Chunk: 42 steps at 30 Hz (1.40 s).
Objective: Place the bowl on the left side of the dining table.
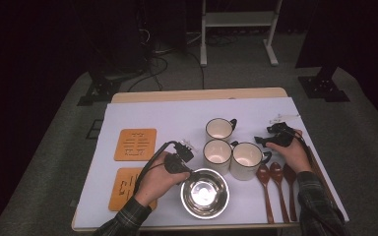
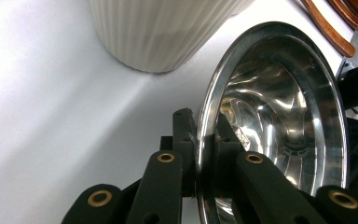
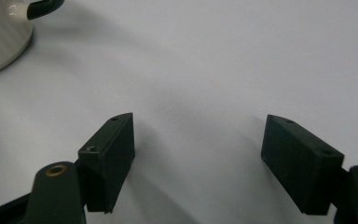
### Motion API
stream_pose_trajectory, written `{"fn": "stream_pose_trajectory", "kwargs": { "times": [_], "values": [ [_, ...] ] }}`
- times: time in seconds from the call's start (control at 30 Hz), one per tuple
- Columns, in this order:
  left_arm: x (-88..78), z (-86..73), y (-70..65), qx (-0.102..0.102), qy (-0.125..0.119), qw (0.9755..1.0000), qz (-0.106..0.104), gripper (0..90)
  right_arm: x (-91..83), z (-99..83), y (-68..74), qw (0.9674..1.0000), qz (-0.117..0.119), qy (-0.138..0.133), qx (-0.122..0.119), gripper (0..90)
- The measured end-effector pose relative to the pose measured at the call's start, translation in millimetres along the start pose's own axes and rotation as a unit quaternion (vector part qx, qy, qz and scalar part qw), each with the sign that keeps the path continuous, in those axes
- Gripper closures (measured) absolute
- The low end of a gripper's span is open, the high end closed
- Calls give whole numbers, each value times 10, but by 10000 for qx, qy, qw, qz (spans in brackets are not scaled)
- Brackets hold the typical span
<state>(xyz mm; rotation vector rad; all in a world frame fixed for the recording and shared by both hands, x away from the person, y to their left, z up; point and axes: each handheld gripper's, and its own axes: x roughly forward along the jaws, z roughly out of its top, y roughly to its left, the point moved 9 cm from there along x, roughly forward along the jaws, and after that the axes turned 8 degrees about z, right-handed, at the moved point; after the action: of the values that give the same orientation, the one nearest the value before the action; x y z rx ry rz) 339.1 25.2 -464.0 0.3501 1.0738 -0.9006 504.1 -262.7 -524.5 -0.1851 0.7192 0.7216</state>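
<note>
A shiny steel bowl (image 1: 204,192) sits near the front edge of the white table cover (image 1: 167,118). My left gripper (image 1: 190,173) is shut on the bowl's left rim; in the left gripper view its jaws (image 2: 205,135) pinch the rim of the bowl (image 2: 279,116), one pad outside and one inside. A ribbed white mug (image 2: 158,28) stands just beyond. My right gripper (image 1: 266,139) rests at the right, beside the mugs, and is open. In the right gripper view its jaws (image 3: 198,144) stand wide apart over bare white cover, with a mug (image 3: 0,42) at the far left.
Three white mugs with black handles (image 1: 219,130) (image 1: 217,155) (image 1: 246,160) cluster mid-table behind the bowl. Three wooden spoons (image 1: 275,182) lie at the right front. Two orange coasters (image 1: 135,144) (image 1: 125,188) lie at the left.
</note>
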Motion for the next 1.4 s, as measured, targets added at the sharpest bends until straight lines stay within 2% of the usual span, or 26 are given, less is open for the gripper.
{"fn": "stream_pose_trajectory", "kwargs": {
  "times": [0.67,1.4],
  "values": [
    [-104,-34,120,-112,-19,9999,109,838,0,0,1,10000,-17,-5,4,240],
    [-258,-72,311,-252,-60,9993,271,838,-1,0,0,10000,-20,0,1,239]
  ]
}}
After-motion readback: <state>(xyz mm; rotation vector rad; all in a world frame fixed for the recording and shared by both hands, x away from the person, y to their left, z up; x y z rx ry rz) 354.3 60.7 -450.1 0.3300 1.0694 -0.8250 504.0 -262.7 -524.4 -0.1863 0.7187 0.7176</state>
